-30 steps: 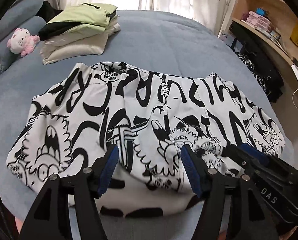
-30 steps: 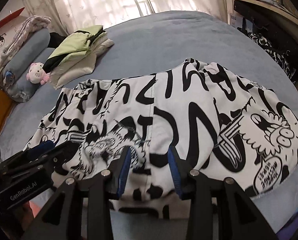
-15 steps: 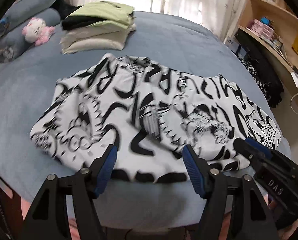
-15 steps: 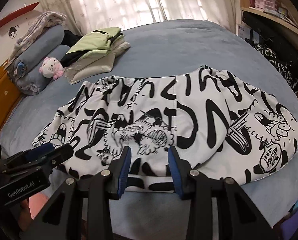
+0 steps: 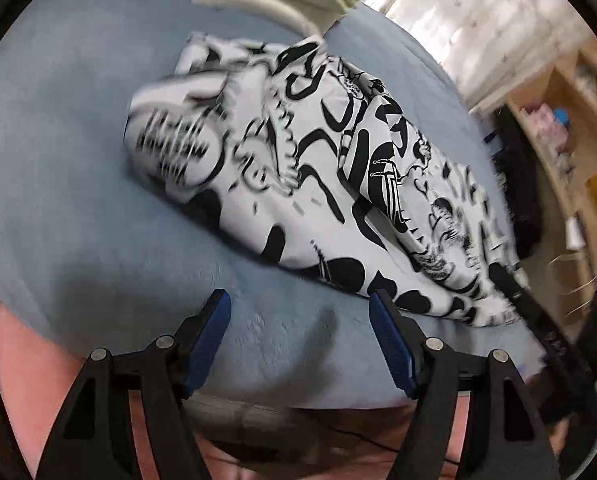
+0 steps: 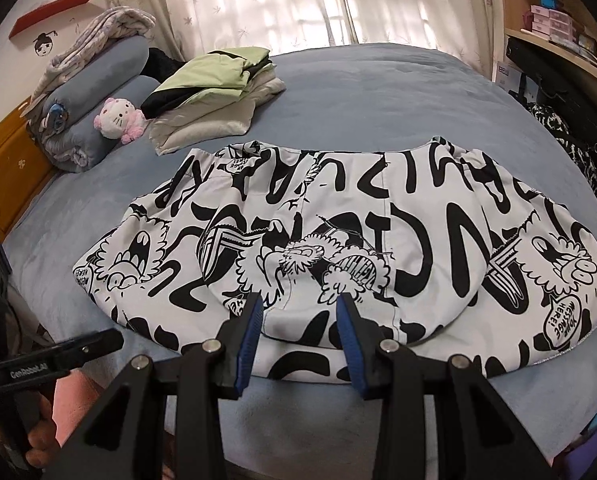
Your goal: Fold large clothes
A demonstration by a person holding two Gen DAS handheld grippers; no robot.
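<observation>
A white garment with black cartoon print (image 6: 338, 236) lies folded and flat on the blue bed (image 6: 378, 92); it also shows, blurred and slanted, in the left wrist view (image 5: 318, 184). My right gripper (image 6: 300, 312) is open and empty, its blue pads over the garment's near edge. My left gripper (image 5: 298, 312) is open and empty, above bare bedding at the near left of the garment. Its body shows at the lower left of the right wrist view (image 6: 54, 360).
A stack of folded clothes (image 6: 214, 92) with a green top lies at the back left, next to a pink-white plush toy (image 6: 118, 120) and rolled blankets (image 6: 94, 92). Wooden shelves (image 6: 558, 28) and dark items stand at the right. Curtains (image 6: 298, 0) hang behind.
Both grippers have pulled back from the garment toward the bed's near edge. The left one has swung left and tilted, so its view is blurred. The garment stays flat.
</observation>
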